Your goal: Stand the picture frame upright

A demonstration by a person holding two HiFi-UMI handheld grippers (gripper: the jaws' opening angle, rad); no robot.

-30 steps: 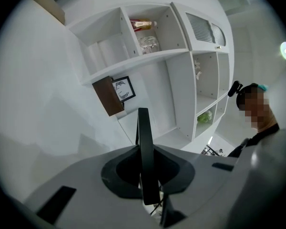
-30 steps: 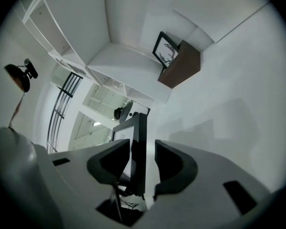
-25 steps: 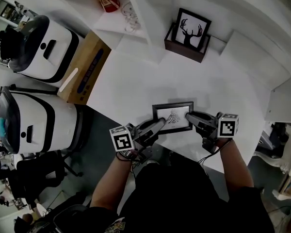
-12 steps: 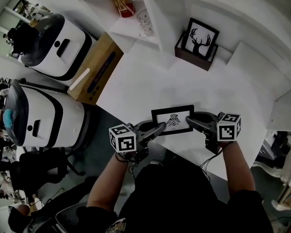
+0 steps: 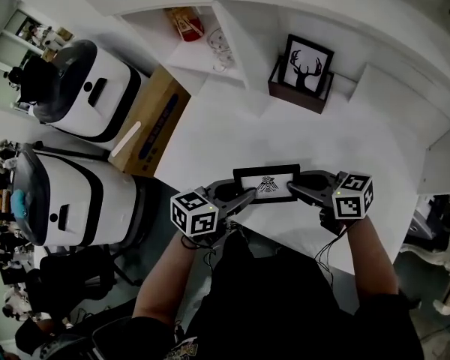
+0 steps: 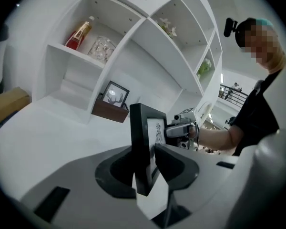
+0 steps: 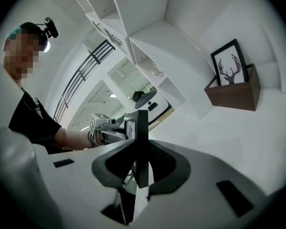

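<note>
Head view: A person stands at the near edge of a white bench [image 5: 232, 133]. A small black picture frame [image 5: 266, 184] is close to that edge, tipped up so that it looks squashed from above, with its printed side towards the person. The left gripper [image 5: 242, 196] has the frame's left end and the right gripper [image 5: 298, 189] has its right end. Well apart, at the back of the bench, a deer picture stands in a brown box [image 5: 304, 70].

Left gripper view: The frame stands close to vertical between the jaws. These jaws have just been opening, but both pads touch the frame, so it reads as grasped. Its lower edge is hidden behind the jaws.

Right gripper view: The frame shows edge-on and vertical. These jaws have just been closing, and they are clamped on its end.

The step in hand appears to be the raising itself, nearly done. The next move likely calls for resting the lower edge on the bench, checking the frame balances, then letting go one side at a time. No view shows a rear prop, so it could topple.
</note>
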